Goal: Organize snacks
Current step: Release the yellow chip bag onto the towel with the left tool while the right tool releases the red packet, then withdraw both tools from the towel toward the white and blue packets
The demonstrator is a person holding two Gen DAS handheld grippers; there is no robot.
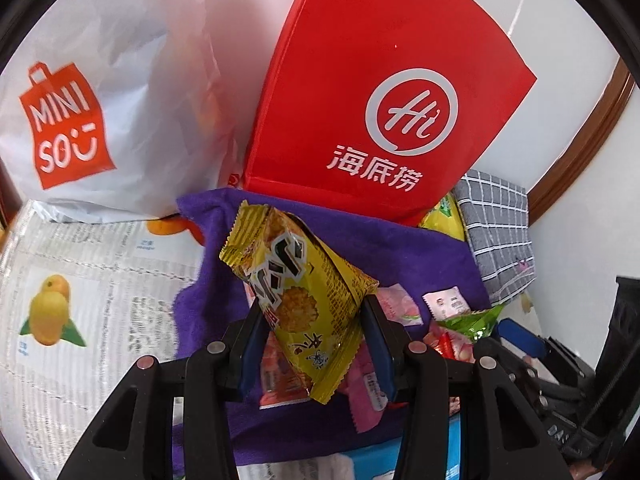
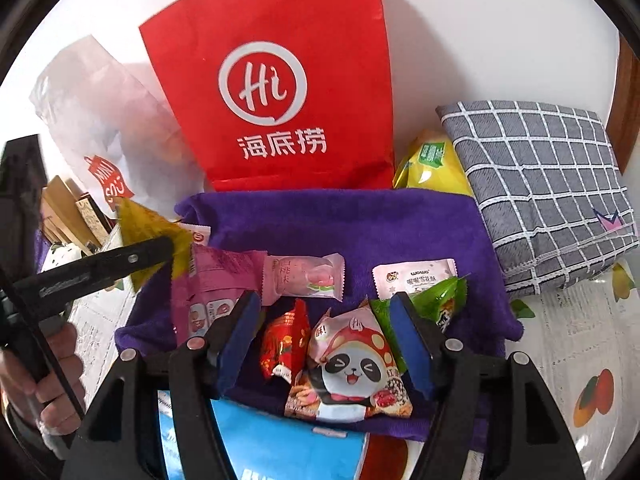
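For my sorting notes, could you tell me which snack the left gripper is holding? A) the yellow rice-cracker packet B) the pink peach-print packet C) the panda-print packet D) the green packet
A: the left gripper is shut on the yellow rice-cracker packet, lifted above the purple towel.

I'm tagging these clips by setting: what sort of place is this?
Probably a home, on a table: a fruit-print table cover, a red shopping bag and a white one against a plain wall, and loose snacks on a purple towel.
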